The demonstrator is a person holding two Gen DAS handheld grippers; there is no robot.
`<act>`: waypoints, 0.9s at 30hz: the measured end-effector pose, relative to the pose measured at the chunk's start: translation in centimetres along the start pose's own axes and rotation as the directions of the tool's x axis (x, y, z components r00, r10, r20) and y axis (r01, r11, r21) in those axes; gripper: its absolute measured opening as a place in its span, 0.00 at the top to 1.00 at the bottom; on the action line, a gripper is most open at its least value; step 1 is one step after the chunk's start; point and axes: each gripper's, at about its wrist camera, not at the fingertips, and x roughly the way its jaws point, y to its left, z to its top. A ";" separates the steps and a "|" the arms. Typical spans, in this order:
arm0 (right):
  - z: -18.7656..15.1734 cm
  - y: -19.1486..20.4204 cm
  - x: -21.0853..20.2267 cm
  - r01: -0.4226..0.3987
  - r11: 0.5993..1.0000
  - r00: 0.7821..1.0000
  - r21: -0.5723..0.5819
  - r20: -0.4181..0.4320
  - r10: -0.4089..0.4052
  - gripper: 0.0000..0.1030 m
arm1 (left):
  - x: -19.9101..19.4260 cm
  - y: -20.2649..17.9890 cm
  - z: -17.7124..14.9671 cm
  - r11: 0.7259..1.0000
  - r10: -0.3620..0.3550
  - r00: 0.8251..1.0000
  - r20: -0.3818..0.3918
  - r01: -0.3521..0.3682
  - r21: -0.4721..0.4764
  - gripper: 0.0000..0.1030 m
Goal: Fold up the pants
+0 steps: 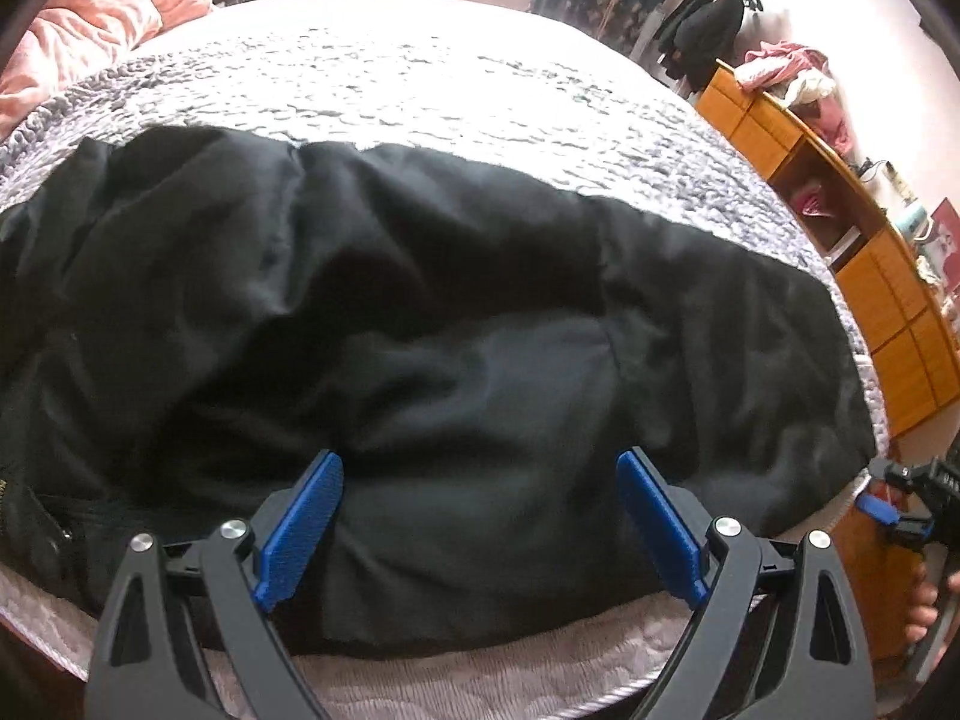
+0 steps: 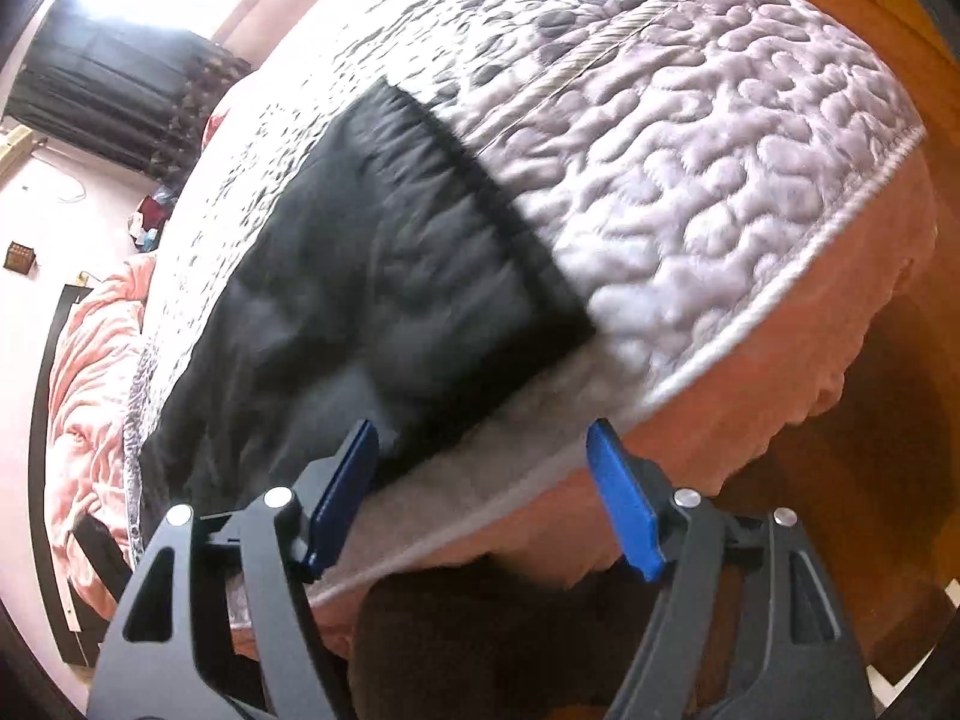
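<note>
Pants (image 1: 420, 312), black and rumpled, lie spread along the near edge of the bed (image 1: 420, 90), with one end reaching toward the bed's near right corner. The left gripper (image 1: 480, 468) has its jaws wide apart and grips nothing; its two blue pads (image 1: 300, 528) sit low over the dark cloth just inside that near edge, one on either side of a soft fold. Whether the pads touch the fabric cannot be told. The right gripper (image 2: 483, 438) also stands with jaws spread wide and empty, poised at the bed's near edge by the corner; its left pad is just over the pants (image 2: 372, 276) while the other hangs past the piped edge of the quilted grey cover (image 2: 690, 168). The right wrist view is blurred. From the left wrist view, the right gripper (image 1: 882, 507) shows small at the far right, off the near right corner of the bed, a hand (image 1: 924, 612) below it. Beyond the pants, the quilted cover runs bare to the far edge. A pink blanket (image 1: 84, 24) is bunched at the bed's far left corner. A wooden cabinet (image 1: 840, 222) stands along the bed's right edge, clothes heaped on top.
</note>
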 end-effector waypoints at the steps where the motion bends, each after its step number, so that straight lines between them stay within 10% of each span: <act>1: 0.6 -0.3 0.5 0.011 1.000 1.000 0.004 -0.007 -0.011 0.30 | 0.1 0.0 0.0 1.000 0.002 1.000 0.004 -0.002 0.002 0.10; 6: 1.8 0.5 2.5 0.000 1.000 0.999 -0.025 -0.032 -0.001 0.22 | 0.0 0.5 0.0 1.000 -0.010 1.000 0.029 0.010 -0.025 0.10; 12: 3.5 2.9 1.9 -0.091 0.991 0.996 -0.102 -0.031 0.088 0.81 | 0.6 0.3 0.0 1.000 0.026 0.999 0.039 -0.025 -0.017 0.06; 19: 7.8 9.8 -4.8 -0.207 0.924 0.957 -0.323 0.128 0.259 0.86 | 0.7 -0.3 1.3 0.995 0.046 0.995 0.092 -0.037 -0.097 0.07; 27: 7.9 1.8 3.8 0.037 0.985 0.999 -0.171 0.008 -0.036 0.75 | 3.6 -3.2 1.4 0.991 0.129 0.990 0.064 -0.131 0.040 0.03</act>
